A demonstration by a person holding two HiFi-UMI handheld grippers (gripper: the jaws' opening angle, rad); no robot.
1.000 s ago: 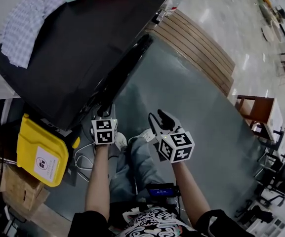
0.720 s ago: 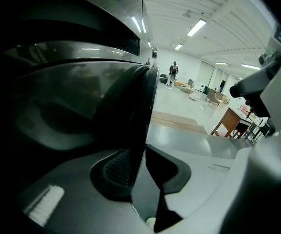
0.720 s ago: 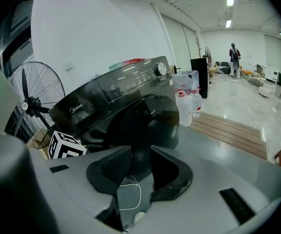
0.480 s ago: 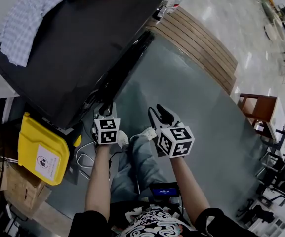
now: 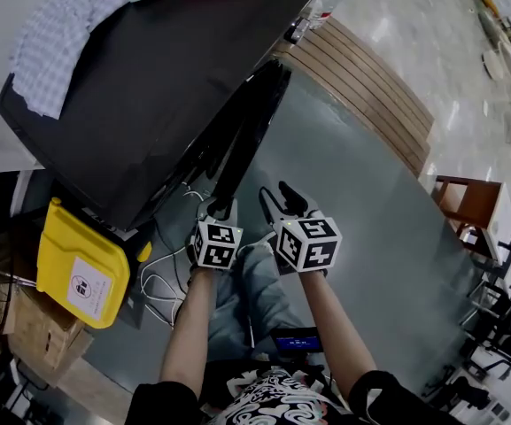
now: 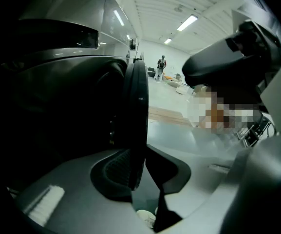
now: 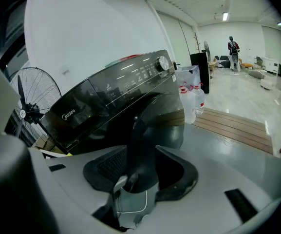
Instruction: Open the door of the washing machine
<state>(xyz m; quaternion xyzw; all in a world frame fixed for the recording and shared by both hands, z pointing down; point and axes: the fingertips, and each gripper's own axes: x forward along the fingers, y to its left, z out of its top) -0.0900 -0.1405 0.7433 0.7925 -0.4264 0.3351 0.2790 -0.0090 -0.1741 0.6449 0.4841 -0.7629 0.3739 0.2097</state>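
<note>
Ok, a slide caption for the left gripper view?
The left gripper clamps the edge of the door, ajar from the washer.

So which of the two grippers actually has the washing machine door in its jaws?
The left gripper: its jaws clamp the free edge of the door. The right gripper hangs beside it, jaws opening and gripping nothing.

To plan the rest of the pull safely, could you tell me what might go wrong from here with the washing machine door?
1. The left claw pinches only the thin rim of the door, which is partly open; the rim could slip out mid-pull.
2. The right claw, its jaws opening with nothing held, hangs just beside the door's free edge, on the side it swings toward; the door may strike it.
</note>
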